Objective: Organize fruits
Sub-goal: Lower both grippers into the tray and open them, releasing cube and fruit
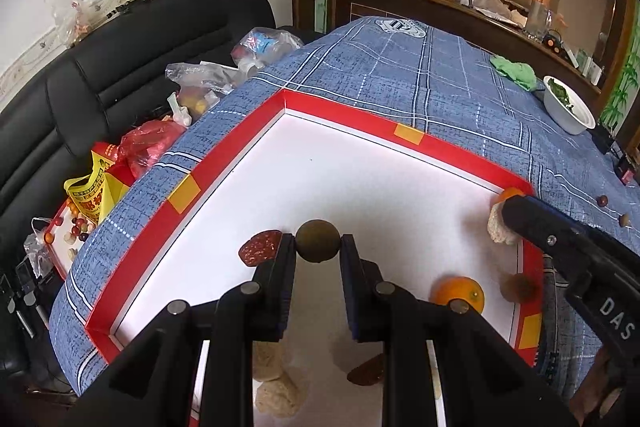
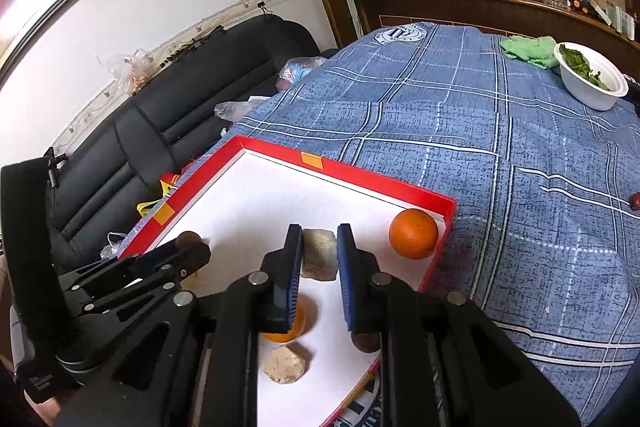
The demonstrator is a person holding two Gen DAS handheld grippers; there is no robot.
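A red tray [image 1: 224,155] with a white floor lies on the blue checked cloth. My left gripper [image 1: 318,247] is shut on a round olive-brown fruit [image 1: 318,241] just above the tray floor. In the right wrist view my right gripper [image 2: 319,239] is shut on a beige lumpy piece [image 2: 318,255] over the tray's right part. An orange [image 2: 414,233] sits in the tray's far right corner. A second orange [image 1: 460,293], a brown fuzzy fruit [image 1: 520,287], a dark red slice [image 1: 260,247] and more beige lumps [image 1: 276,387] lie in the tray.
A white bowl [image 2: 592,79] of green leaves and a green rag [image 2: 528,51] sit at the far right of the cloth. Two small dark fruits [image 1: 603,201] lie on the cloth right of the tray. A black sofa [image 1: 120,75] with plastic bags stands on the left.
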